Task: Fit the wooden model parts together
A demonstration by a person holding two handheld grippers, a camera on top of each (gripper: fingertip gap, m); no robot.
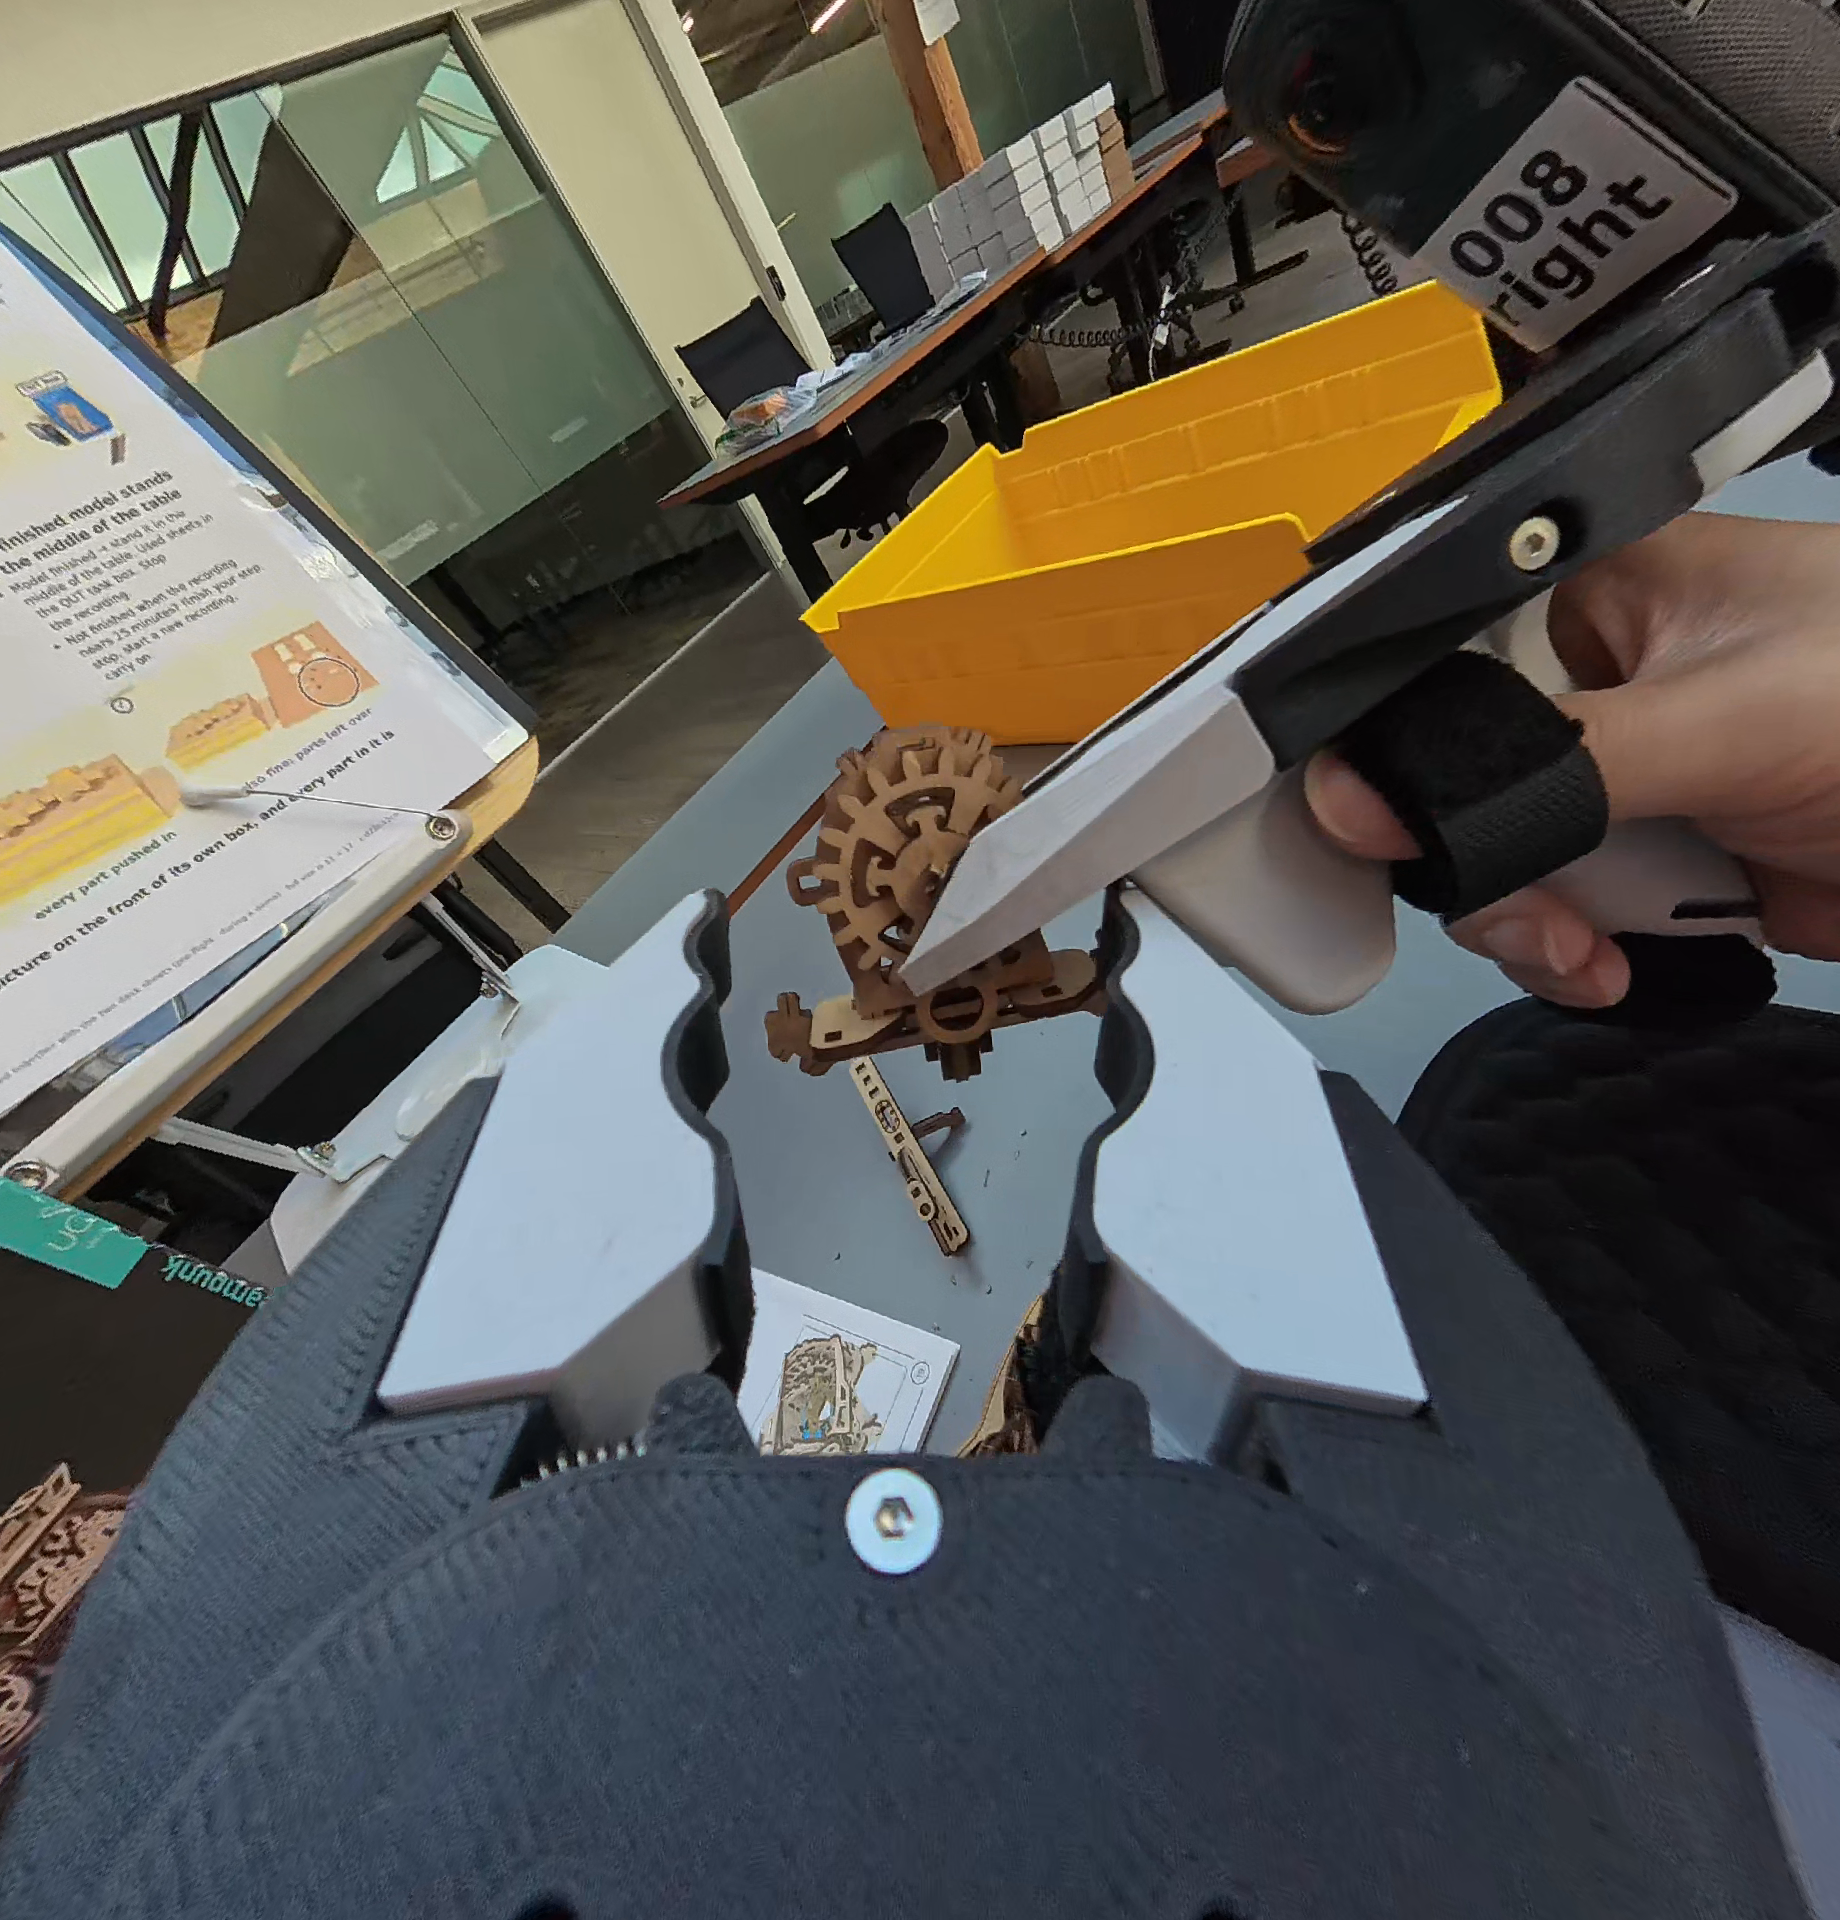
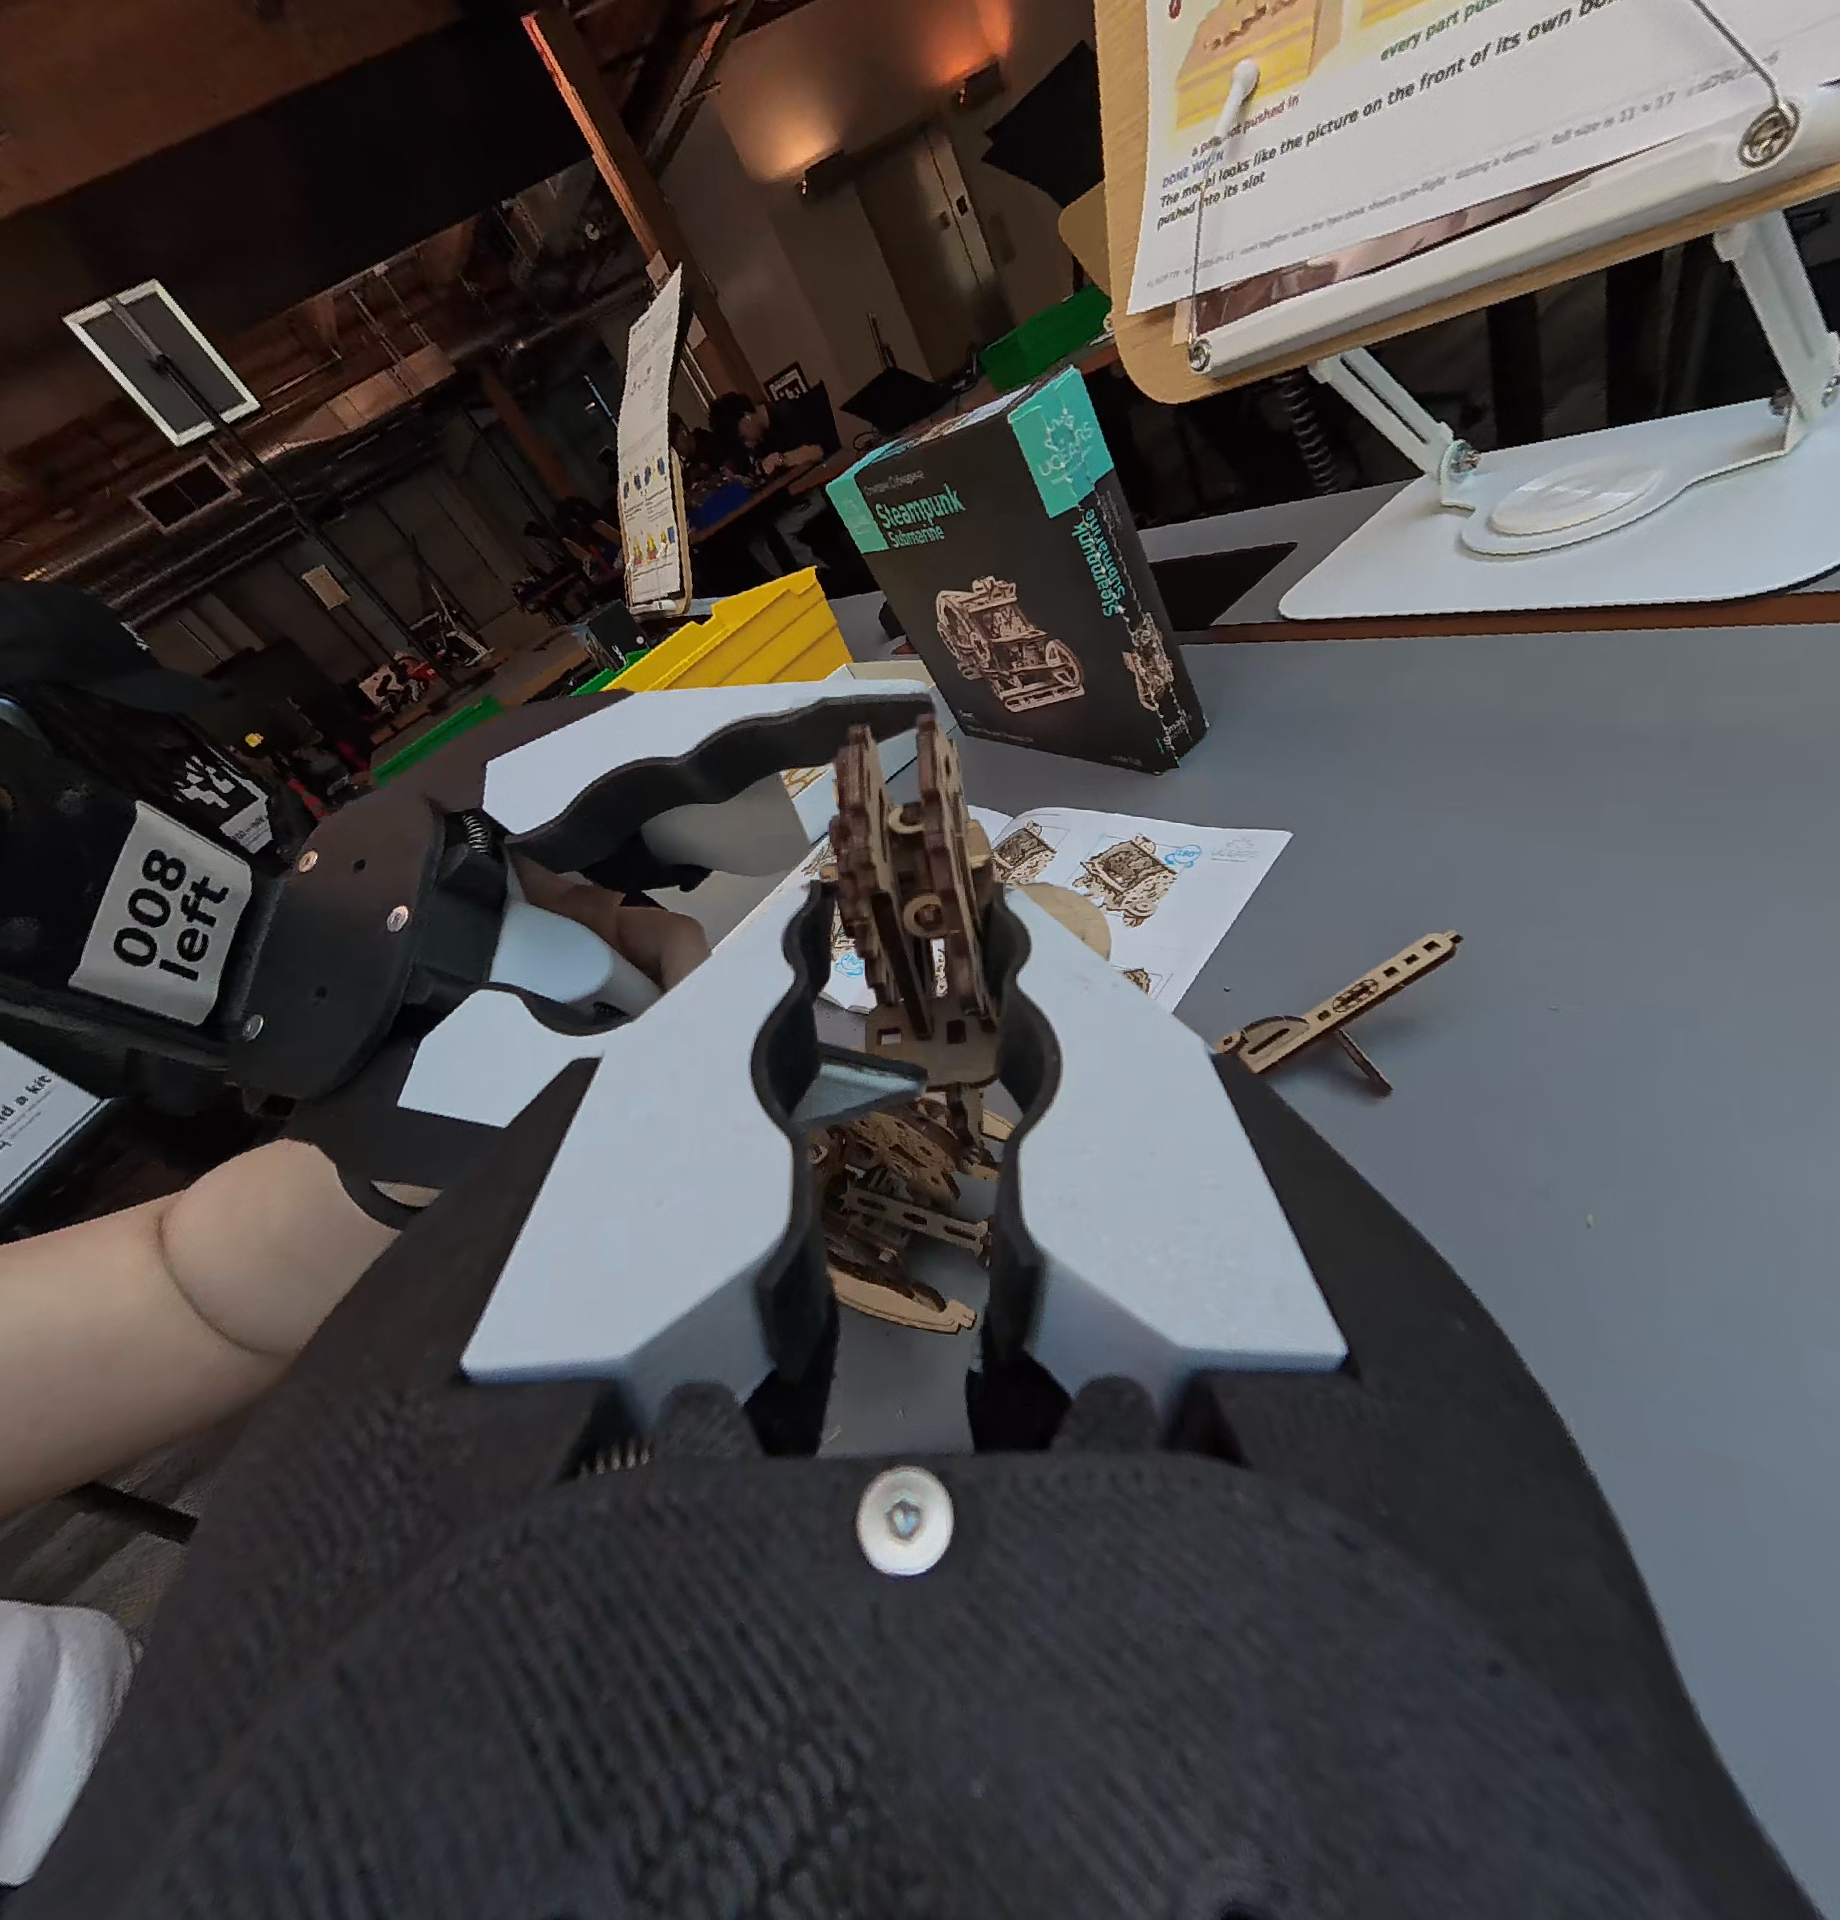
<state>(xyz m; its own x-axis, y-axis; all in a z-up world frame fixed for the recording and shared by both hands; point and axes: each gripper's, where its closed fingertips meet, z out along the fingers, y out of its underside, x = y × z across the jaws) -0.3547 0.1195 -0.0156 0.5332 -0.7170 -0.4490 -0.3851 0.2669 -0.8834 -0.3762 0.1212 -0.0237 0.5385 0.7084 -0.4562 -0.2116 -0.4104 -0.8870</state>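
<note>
Now the right gripper [image 2: 911,935] has its jaws closed on the brown wooden gear model [image 1: 911,883], gripping it by its upright toothed wheels and holding it just above the grey surface [image 2: 1622,935]. The left gripper [image 1: 911,945] has its jaws spread wide with nothing between them; the model sits just beyond their tips. Nearer the left gripper, a slim pale wooden strip with punched holes [image 1: 911,1158] lies flat on the surface, apart from the model. A printed instruction sheet [image 2: 1134,883] lies near it. A black model-kit box [image 2: 1041,592] stands farther along, and a yellow plastic bin [image 1: 1134,561] rests toward the surface's far edge.
</note>
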